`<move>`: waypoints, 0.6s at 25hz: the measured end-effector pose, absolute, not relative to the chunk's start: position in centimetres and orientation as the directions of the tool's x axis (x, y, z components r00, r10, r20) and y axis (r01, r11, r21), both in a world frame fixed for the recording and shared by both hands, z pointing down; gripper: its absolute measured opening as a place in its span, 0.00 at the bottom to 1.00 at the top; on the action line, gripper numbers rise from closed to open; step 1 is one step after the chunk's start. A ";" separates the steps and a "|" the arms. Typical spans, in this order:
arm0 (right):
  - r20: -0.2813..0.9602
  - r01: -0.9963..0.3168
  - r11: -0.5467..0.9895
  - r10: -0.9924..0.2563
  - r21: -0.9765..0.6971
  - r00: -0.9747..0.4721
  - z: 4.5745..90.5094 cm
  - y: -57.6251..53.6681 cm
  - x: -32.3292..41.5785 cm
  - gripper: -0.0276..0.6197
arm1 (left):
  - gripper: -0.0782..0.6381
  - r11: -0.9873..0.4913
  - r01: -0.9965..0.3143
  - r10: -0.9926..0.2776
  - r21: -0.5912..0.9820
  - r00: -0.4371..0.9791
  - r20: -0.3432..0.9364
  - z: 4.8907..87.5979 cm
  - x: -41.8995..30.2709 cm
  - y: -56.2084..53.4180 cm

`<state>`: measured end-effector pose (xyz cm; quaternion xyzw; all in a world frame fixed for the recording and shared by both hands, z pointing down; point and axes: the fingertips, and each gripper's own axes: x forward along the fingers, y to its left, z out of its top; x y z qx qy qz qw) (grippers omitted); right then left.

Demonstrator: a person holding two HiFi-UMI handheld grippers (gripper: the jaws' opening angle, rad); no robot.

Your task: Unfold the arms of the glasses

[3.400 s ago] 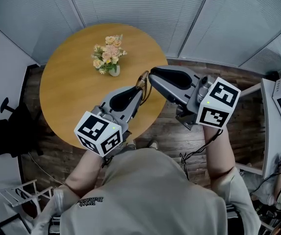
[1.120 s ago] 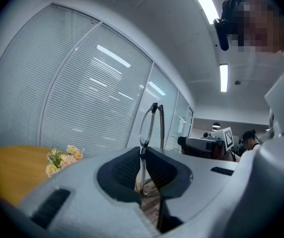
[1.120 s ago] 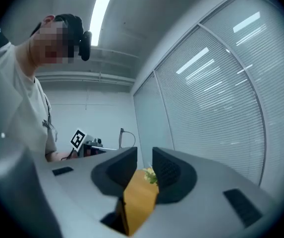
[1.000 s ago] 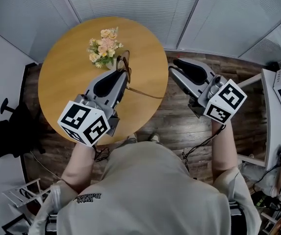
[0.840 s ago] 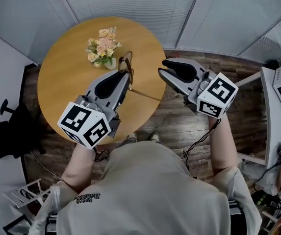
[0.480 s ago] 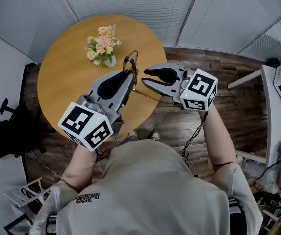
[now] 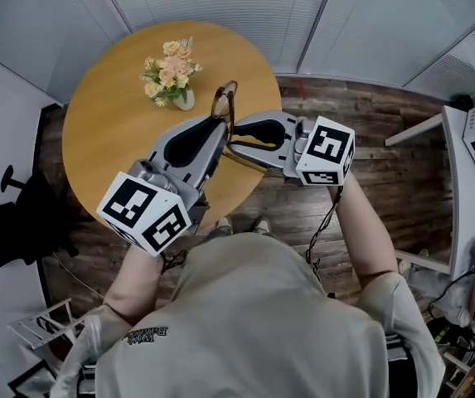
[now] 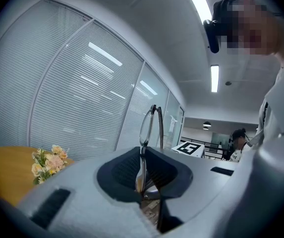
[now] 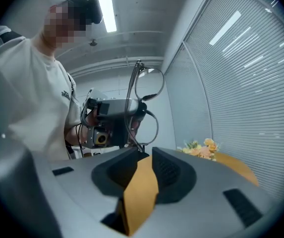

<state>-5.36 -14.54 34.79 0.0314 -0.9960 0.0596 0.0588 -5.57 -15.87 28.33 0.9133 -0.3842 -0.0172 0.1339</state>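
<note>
We find the round tan wooden table (image 7: 96, 139) bare on its left and near parts. The small pale vase of peach and cream flowers (image 7: 173, 75) stands towards its far edge, near our raised thin-framed glasses (image 7: 223, 106), on their left.

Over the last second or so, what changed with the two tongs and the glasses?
The right tongs swung in from the right toward the glasses. They now sit open right beside them, gripping nothing. The left tongs kept hold of the glasses, with one arm still folded out. The flowers and the table stayed put.
</note>
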 end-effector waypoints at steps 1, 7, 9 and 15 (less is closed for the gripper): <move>0.118 -0.058 0.991 -0.044 -0.117 -0.992 34.8 -14.4 -5.3 0.19 | 0.18 -0.667 -0.699 -0.709 0.258 0.702 0.070 28.3 -5.6 -15.9; 0.103 -0.046 0.991 -0.033 -0.123 -0.994 34.4 -14.1 -5.2 0.19 | 0.18 -0.662 -0.701 -0.711 0.265 0.699 0.075 28.4 -5.6 -16.0; 0.096 -0.043 0.991 -0.030 -0.129 -0.995 34.4 -14.2 -5.4 0.19 | 0.18 -0.661 -0.700 -0.711 0.270 0.699 0.074 28.6 -5.5 -16.1; 0.098 -0.028 0.987 -0.013 -0.157 -0.995 35.0 -14.1 -6.0 0.18 | 0.18 -0.661 -0.698 -0.709 0.276 0.701 0.079 28.9 -5.5 -16.3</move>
